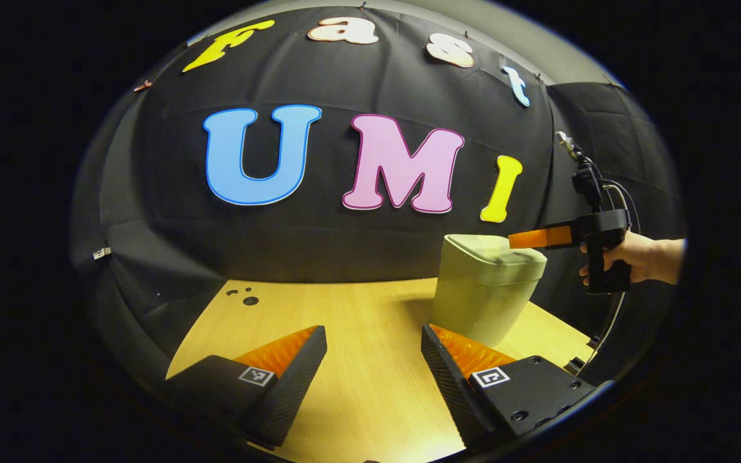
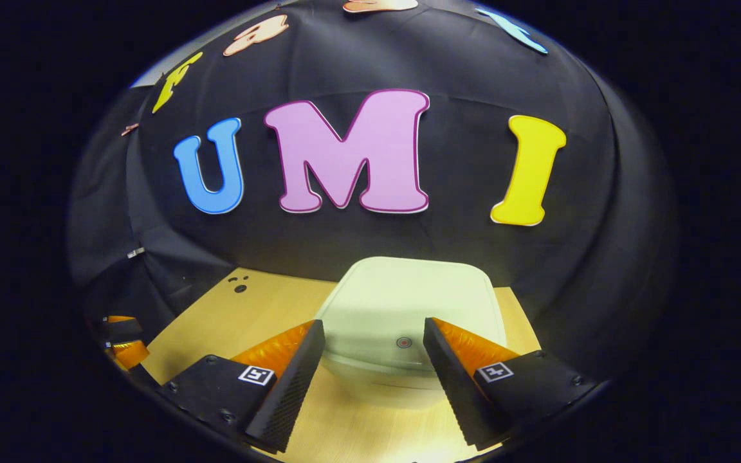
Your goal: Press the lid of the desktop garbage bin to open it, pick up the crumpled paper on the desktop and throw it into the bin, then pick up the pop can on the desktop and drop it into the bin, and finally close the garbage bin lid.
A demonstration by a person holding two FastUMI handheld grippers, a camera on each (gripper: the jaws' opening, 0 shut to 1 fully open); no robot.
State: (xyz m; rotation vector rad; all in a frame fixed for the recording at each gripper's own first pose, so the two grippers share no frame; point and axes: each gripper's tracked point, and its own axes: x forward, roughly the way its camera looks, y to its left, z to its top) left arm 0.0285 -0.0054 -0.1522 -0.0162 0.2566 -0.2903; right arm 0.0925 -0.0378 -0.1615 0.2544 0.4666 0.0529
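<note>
In the left gripper view, the left gripper [image 1: 374, 350] is hanging wide open over the wooden table [image 1: 370, 392], its fingers gripping nothing. The pale green bin [image 1: 483, 292] is standing on the table ahead and to the right, its lid [image 1: 496, 251] lying closed. The right gripper [image 1: 541, 238] is reaching in from the right, held by a hand [image 1: 634, 257], with its fingers sitting just above the lid's right side; how far apart they are I cannot tell.

In the right gripper view, the right gripper [image 2: 374, 344] is hovering wide open and empty over the bin [image 2: 409, 321], looking down on the closed lid [image 2: 409, 302]. A small round mark [image 2: 403, 343] is showing on the lid between the fingers. The left gripper [image 2: 123, 341] is peeking in at the far left edge.
</note>
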